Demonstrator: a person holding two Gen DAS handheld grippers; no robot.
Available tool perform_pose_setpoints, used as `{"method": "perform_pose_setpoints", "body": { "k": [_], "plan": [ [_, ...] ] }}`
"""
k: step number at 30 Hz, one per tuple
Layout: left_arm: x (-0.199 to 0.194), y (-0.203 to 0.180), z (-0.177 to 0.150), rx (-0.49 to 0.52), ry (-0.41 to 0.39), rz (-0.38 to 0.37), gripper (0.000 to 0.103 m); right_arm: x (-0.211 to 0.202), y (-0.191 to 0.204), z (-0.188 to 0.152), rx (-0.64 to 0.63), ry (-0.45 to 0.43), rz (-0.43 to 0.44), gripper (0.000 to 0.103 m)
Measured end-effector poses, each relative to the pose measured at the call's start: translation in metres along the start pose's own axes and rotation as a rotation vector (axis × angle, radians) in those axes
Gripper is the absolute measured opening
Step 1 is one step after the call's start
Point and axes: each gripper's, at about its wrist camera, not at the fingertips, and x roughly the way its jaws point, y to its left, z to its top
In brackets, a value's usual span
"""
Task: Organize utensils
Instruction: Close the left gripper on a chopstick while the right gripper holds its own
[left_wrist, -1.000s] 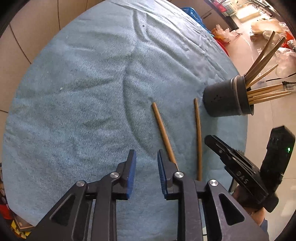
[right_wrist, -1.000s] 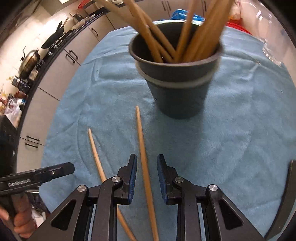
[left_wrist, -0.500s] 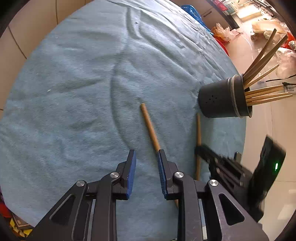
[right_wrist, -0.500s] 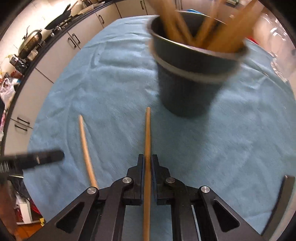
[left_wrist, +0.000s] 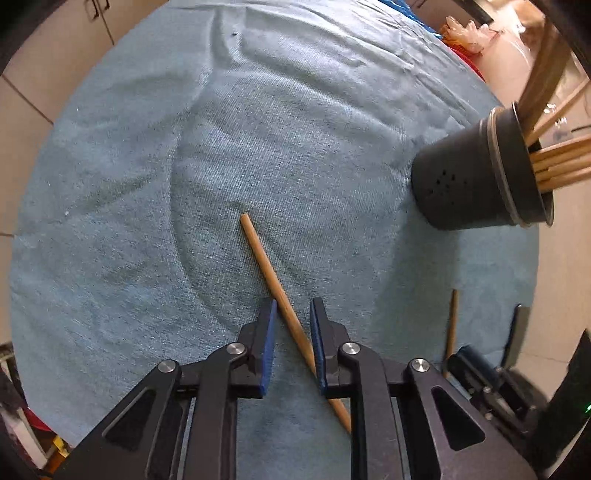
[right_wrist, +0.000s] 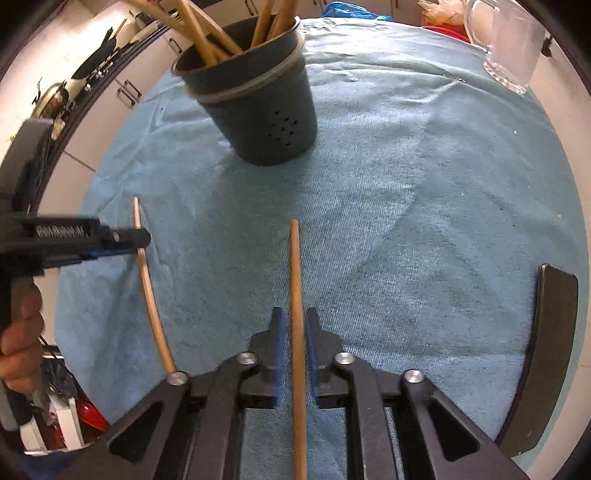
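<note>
A dark grey utensil holder (right_wrist: 258, 99) with several wooden chopsticks stands on the blue cloth; it also shows in the left wrist view (left_wrist: 480, 177). My right gripper (right_wrist: 294, 328) is shut on a wooden chopstick (right_wrist: 295, 280) and holds it above the cloth, pointing toward the holder. My left gripper (left_wrist: 291, 314) is open and straddles a second chopstick (left_wrist: 266, 262) that lies on the cloth, running diagonally between the pads. In the right wrist view this chopstick (right_wrist: 147, 280) lies at the left under the left gripper. In the left wrist view the held chopstick (left_wrist: 451, 325) shows at the lower right.
The blue cloth (left_wrist: 147, 184) covers a round table whose edge curves close on all sides. A clear glass mug (right_wrist: 513, 48) stands at the far right of the table. Kitchen cabinets and pans (right_wrist: 55, 96) lie beyond the left edge.
My right gripper closed on its chopstick and lifted it back from the holder. My left gripper moved over the other chopstick, which now sits between its pads.
</note>
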Motion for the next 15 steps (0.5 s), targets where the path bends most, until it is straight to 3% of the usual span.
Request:
{"method": "perform_pose_setpoints", "body": {
  "k": [7,8,9,12,15],
  "plan": [
    [-0.002,0.012,-0.004,0.025,-0.014,-0.051,0.008,0.011,0.005,0.012,0.0,0.022,-0.003,0.023],
    [-0.003,0.014,-0.006,0.028,-0.023,-0.072,0.007,0.012,0.007,0.013,-0.01,0.03,-0.015,0.019],
    [-0.003,0.015,-0.009,0.031,-0.025,-0.099,0.007,0.012,0.01,0.013,-0.025,0.032,-0.027,0.007],
    [-0.015,0.016,-0.017,0.039,-0.064,-0.155,0.006,0.016,0.017,0.014,-0.022,0.034,-0.013,0.007],
    [-0.037,0.013,-0.026,0.069,-0.126,-0.17,0.006,-0.003,0.017,0.01,-0.019,-0.022,0.014,0.007]
  ]
}}
